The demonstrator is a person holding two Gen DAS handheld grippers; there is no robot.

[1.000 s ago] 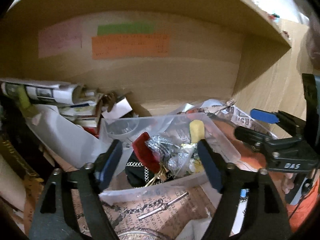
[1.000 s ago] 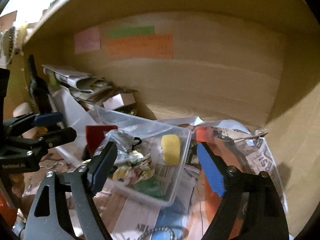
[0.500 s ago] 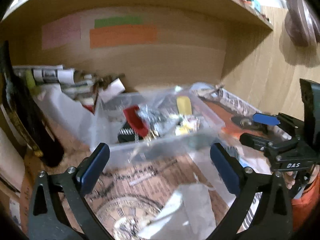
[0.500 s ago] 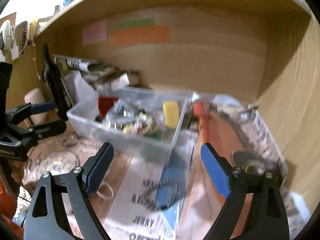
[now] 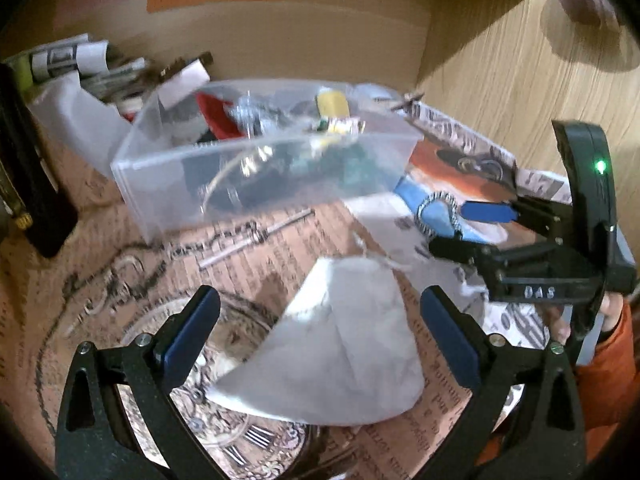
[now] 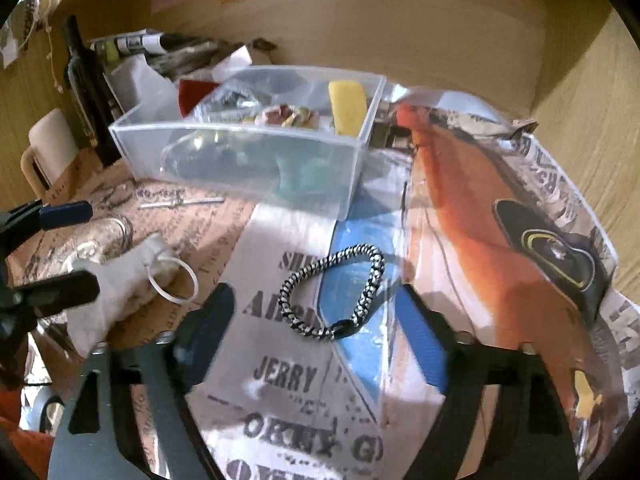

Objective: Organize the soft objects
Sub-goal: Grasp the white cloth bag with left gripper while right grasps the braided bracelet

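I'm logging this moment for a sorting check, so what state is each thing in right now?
left gripper: open, empty, straddling the white face mask.
right gripper: open, empty, straddling the braided bracelet.
white face mask: folded, lying on the paper.
braided bracelet: closed loop, lying flat.
clear plastic bin: lidless, partly filled.
yellow sponge: inside the bin, leaning on its wall.

You can read "JERRY" in bold black letters on the printed paper (image 6: 288,376) lining the shelf, and white letters that look like "DAS" on the right gripper (image 5: 486,232)'s black body.
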